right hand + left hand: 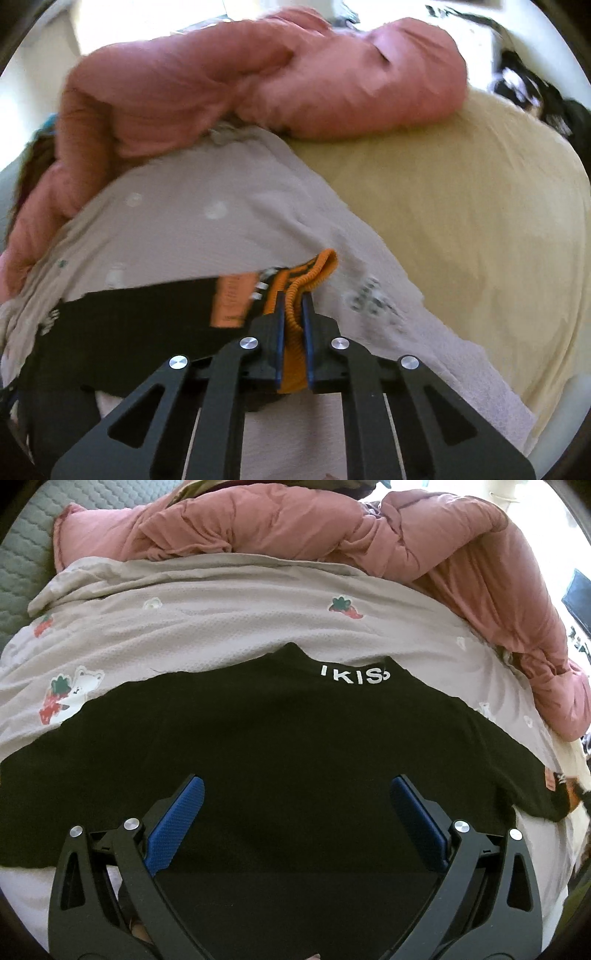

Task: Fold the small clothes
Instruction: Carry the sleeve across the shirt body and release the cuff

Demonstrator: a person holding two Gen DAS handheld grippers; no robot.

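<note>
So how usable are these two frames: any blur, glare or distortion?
Left wrist: sharp, fisheye-bowed; the black shirt is too dark for detail. Right wrist: motion-blurred throughout, window glare top left, yet the right gripper clamped on the orange cuff still reads.

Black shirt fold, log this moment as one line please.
stage: sleeve grasp | right gripper: shut on orange cuff | left gripper: open above black shirt | surface: printed sheet

A crumpled pink quilt [332,528] lies heaped along the far edge of the grey strawberry-print sheet [229,627], overlapping it. A cream-yellow blanket [461,206] spreads beside the sheet's right edge, and a grey quilted mattress pad [22,565] shows past its left corner.
</note>
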